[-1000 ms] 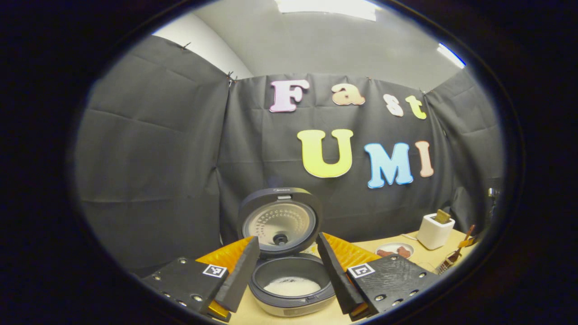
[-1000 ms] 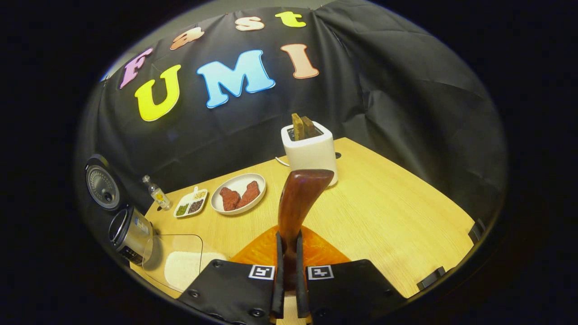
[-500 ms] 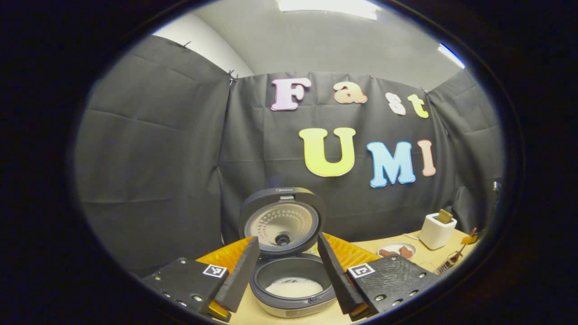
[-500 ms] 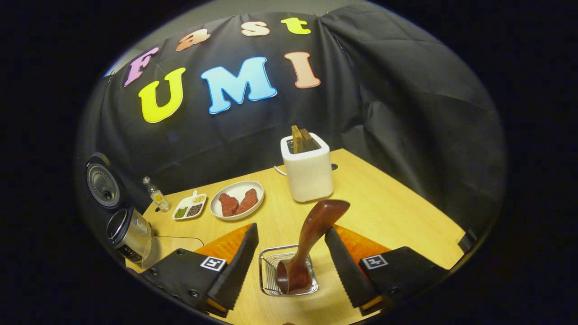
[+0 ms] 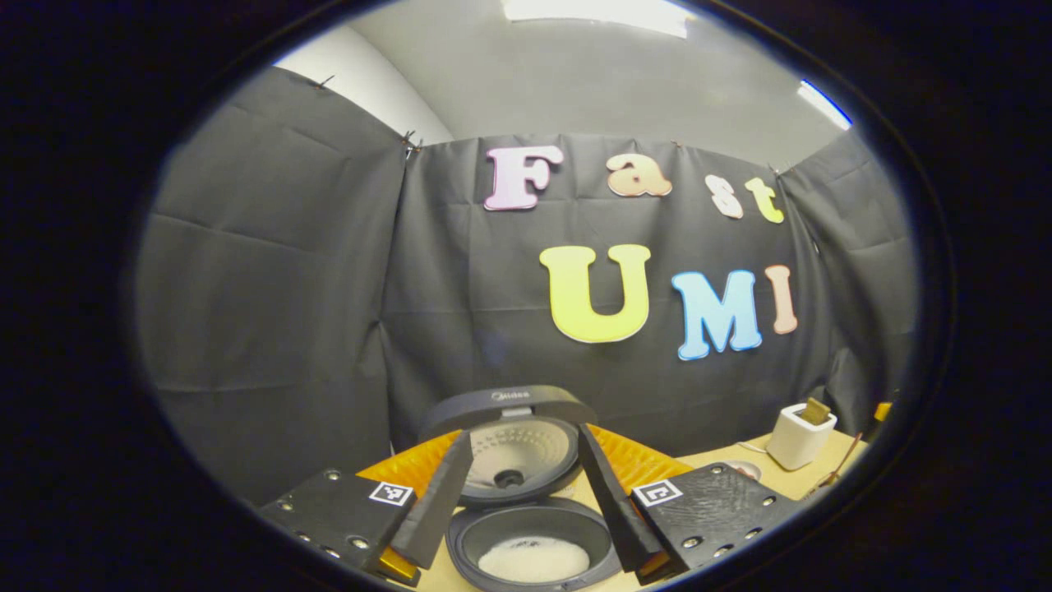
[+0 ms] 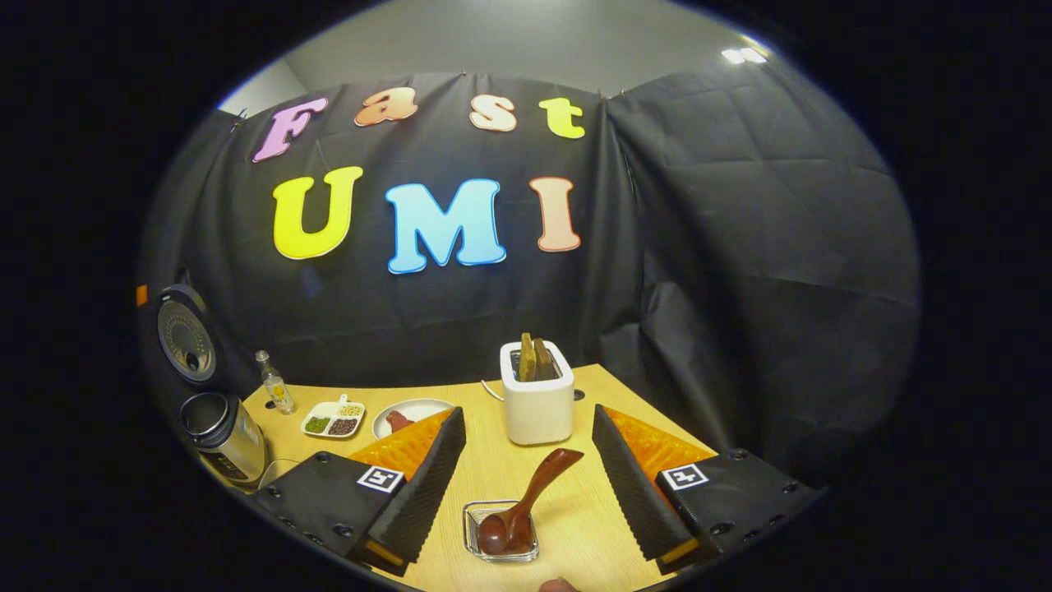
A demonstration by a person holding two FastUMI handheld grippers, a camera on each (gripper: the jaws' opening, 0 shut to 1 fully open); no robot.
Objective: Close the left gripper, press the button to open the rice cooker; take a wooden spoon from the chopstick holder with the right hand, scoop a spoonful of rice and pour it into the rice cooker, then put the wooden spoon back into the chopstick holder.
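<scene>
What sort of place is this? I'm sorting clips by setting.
Likely a mock kitchen in a cloth-walled booth: an open rice cooker, a toaster and a wooden spoon on a wooden table.

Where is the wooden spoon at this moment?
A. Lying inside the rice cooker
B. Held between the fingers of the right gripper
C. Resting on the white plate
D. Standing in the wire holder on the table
D: the wooden spoon stands bowl-down in the wire holder, and the right gripper is open, touching neither.
</scene>
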